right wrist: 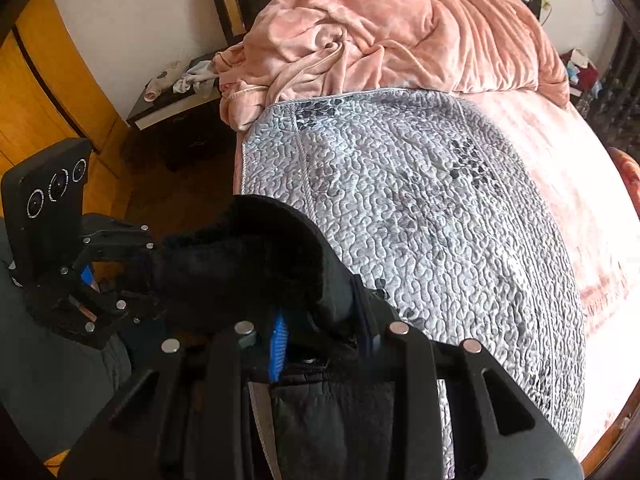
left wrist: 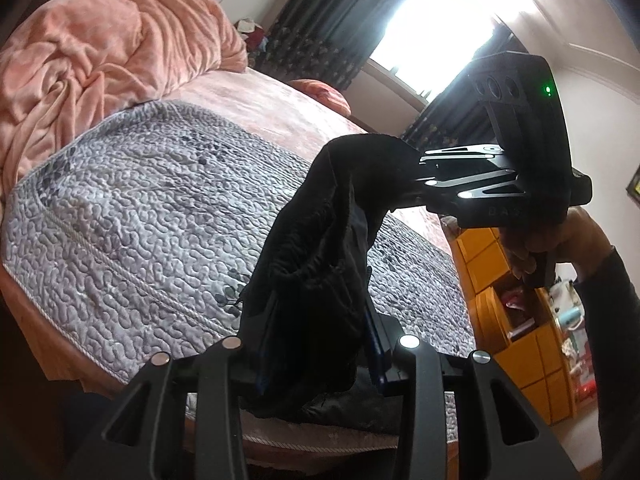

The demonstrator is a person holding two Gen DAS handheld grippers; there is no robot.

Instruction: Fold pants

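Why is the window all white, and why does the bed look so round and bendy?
Left wrist view: the window is blown out by daylight, so the black pants show as a dark shape with little detail. Right wrist view: the fisheye lens bends the grey quilt and the bed's edges into curves; lighting is softer, with no glare.

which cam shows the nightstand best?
Right wrist: the nightstand shows beside the bed, its top holding crumpled clothes. The left wrist view does not show it at all.
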